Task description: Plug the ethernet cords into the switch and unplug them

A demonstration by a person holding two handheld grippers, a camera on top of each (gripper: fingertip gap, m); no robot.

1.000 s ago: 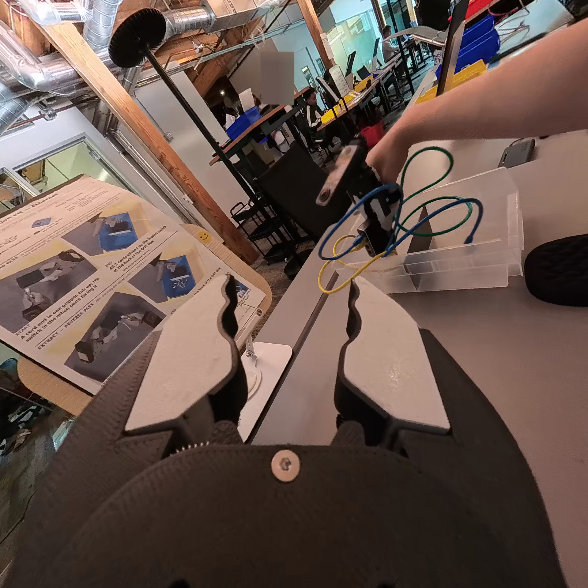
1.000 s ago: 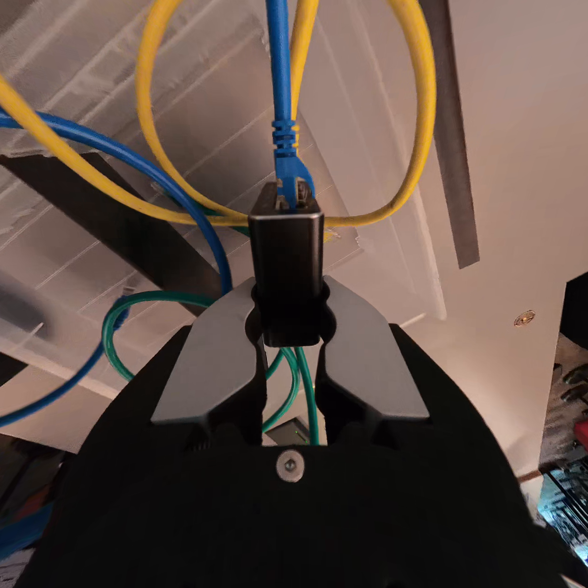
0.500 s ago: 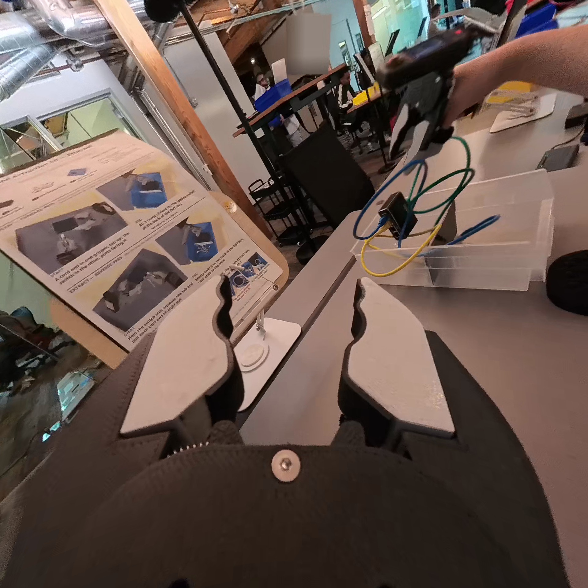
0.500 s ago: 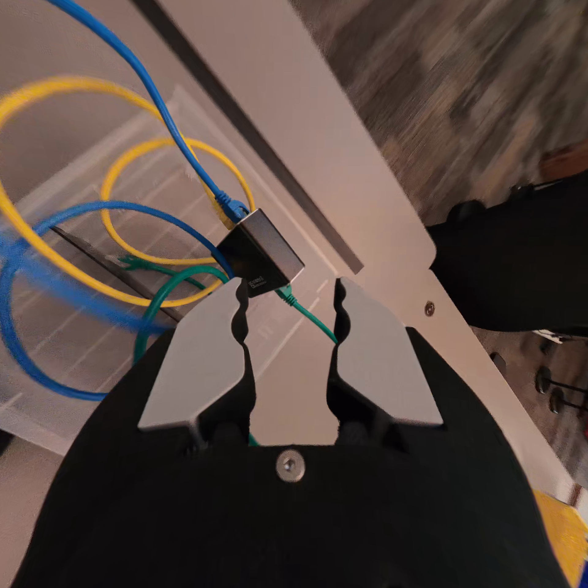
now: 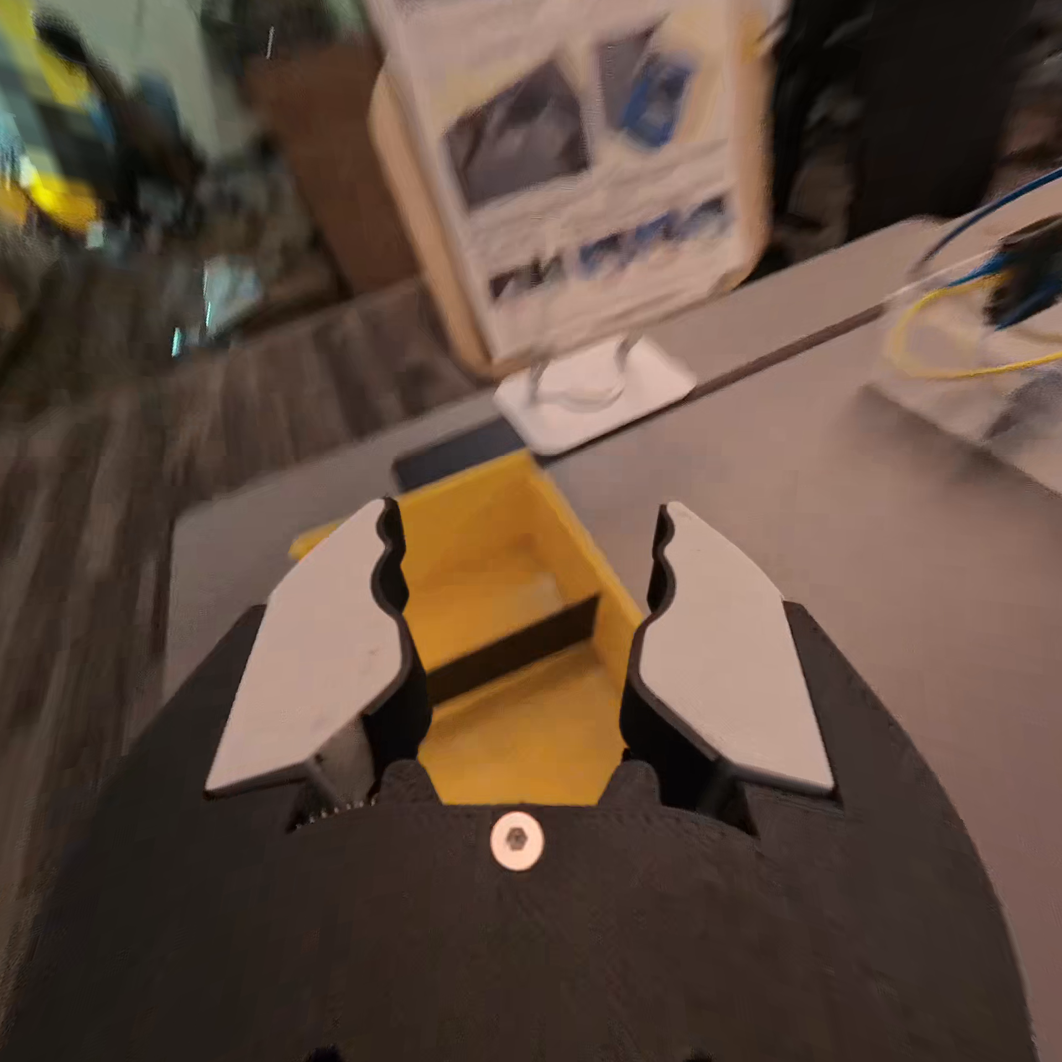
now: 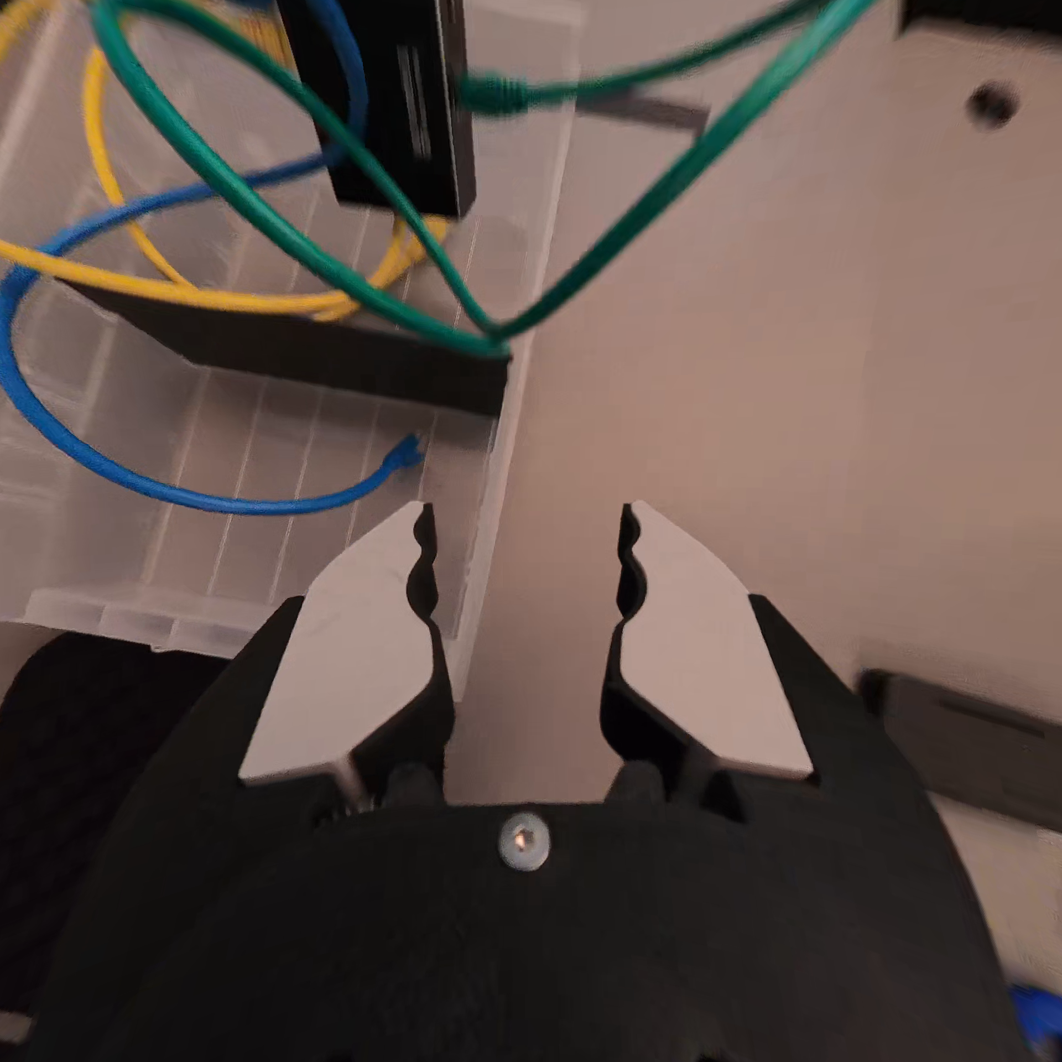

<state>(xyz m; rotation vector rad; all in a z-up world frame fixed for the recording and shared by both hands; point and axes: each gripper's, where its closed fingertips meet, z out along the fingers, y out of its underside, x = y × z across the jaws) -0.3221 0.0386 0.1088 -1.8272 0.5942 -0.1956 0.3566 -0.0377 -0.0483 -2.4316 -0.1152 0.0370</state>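
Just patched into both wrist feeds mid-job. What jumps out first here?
In the right wrist view, the black switch sits at the top over the clear bin, trailing loops of green cord, yellow cord and blue cord, whose free plug lies in the bin. The right claw is open and empty. In the blurred left view, the open left claw is above a yellow bin.

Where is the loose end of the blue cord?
In the right wrist view, the blue cord's loose plug lies inside the clear plastic bin, just below its black divider.
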